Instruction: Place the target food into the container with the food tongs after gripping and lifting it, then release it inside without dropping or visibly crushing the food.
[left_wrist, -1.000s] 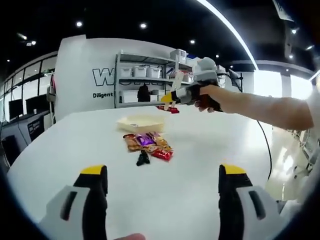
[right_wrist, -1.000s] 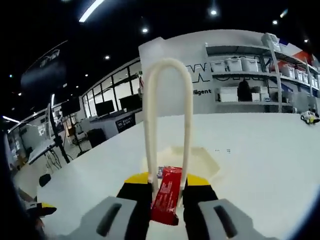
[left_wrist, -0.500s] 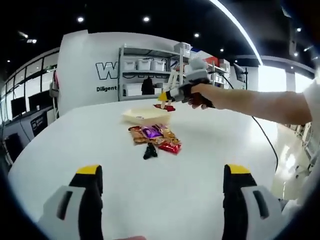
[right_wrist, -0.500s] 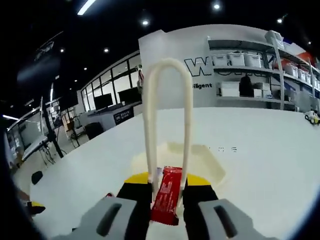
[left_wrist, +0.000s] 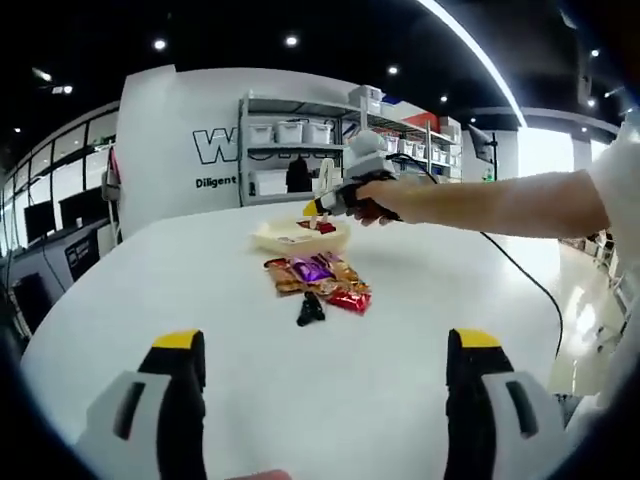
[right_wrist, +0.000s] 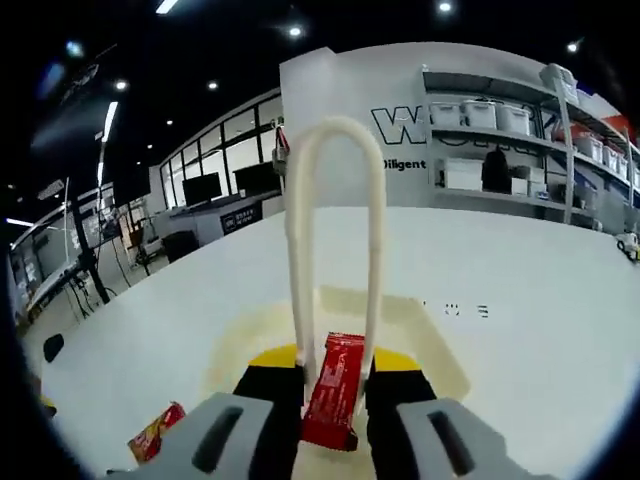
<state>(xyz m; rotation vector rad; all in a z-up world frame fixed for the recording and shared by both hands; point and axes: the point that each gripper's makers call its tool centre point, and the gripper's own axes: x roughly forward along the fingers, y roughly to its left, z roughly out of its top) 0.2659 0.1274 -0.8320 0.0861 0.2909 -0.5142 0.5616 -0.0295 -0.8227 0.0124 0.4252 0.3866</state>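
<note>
Upper middle of my left view: storage shelves (left_wrist: 300, 160) with white bins (left_wrist: 290, 131), against a white wall (left_wrist: 170, 140) with black lettering (left_wrist: 222, 147).

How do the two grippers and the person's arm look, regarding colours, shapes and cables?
The left gripper has two black fingers with yellow tips, set in light grey housings. The right gripper is built the same way: black fingers with yellow tips and grey housings. In the left gripper view, the right gripper has a pale grey top and a thin black cable hanging below the person's bare forearm.
</note>
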